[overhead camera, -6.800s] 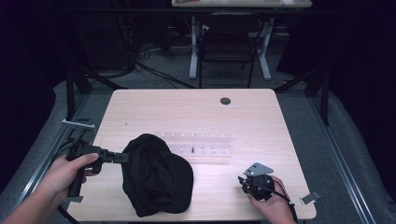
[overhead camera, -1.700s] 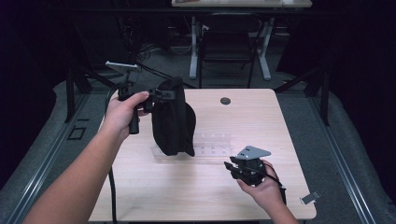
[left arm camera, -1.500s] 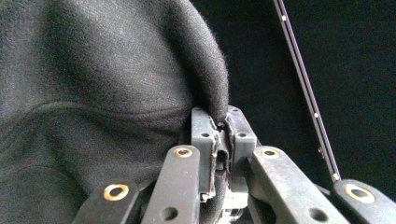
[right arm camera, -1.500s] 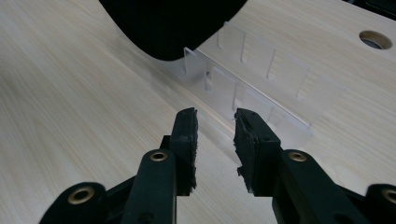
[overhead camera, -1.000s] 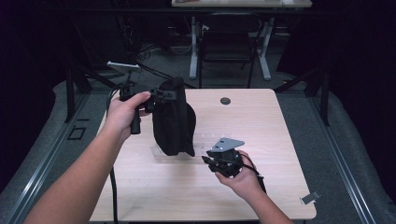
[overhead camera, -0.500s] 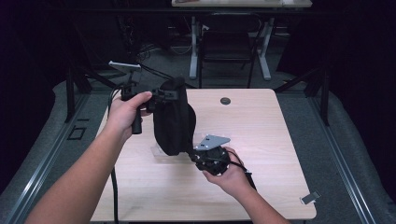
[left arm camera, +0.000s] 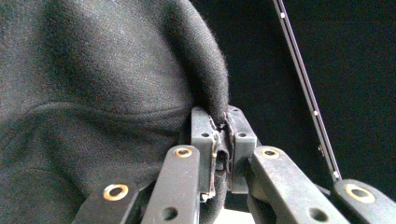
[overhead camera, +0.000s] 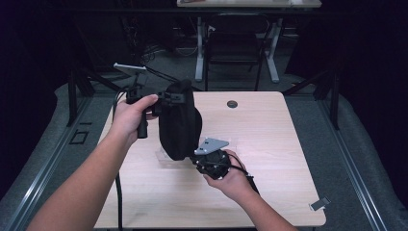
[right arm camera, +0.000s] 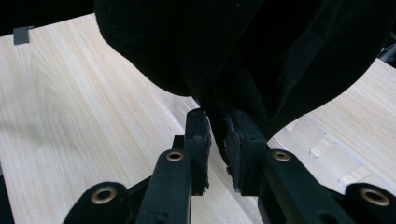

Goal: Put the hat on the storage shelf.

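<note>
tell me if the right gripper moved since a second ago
Yes. The right gripper has slid left across the table to the hanging black hat, its jaws closing around the hat's lower edge.

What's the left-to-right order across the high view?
Left gripper → black cap → right gripper → round table grommet → small grey tag near the table's right corner.

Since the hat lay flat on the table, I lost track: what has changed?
The left gripper lifted the hat off the table and holds it hanging by its edge. The right gripper moved from the table's right side in to the hat's lower edge, and its jaws have just been closing around that edge, a gap still showing. The clear tray stayed put, as did the left grip.
</note>
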### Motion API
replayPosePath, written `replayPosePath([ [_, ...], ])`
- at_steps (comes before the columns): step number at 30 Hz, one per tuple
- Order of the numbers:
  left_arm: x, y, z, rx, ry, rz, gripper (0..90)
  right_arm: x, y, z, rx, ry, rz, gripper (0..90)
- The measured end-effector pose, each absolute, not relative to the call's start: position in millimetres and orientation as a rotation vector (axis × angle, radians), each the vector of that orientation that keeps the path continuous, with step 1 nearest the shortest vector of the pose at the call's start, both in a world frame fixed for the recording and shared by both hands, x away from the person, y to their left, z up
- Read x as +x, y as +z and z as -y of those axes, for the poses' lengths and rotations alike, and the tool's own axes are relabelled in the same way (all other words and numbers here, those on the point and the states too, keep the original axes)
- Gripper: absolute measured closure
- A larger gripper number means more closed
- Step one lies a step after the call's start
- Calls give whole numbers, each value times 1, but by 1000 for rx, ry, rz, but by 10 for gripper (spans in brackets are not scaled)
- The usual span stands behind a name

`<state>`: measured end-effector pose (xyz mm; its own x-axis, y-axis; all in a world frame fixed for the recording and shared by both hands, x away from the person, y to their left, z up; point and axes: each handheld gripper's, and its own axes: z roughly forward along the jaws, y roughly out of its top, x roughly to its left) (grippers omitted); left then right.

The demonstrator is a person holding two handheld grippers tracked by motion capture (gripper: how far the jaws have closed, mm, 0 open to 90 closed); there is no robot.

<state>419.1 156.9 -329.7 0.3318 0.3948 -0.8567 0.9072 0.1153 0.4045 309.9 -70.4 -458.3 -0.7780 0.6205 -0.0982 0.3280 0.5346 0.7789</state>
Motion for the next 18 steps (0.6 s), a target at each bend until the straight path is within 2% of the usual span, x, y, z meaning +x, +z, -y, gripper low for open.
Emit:
replayPosePath([
  [10,419,-330,-155,1477,-575,-1252,841,310,-461,70,754,1082,-2411,828],
  [18,419,-330,-152,1474,-573,-1235,798,308,-462,72,727,1072,-2400,843],
])
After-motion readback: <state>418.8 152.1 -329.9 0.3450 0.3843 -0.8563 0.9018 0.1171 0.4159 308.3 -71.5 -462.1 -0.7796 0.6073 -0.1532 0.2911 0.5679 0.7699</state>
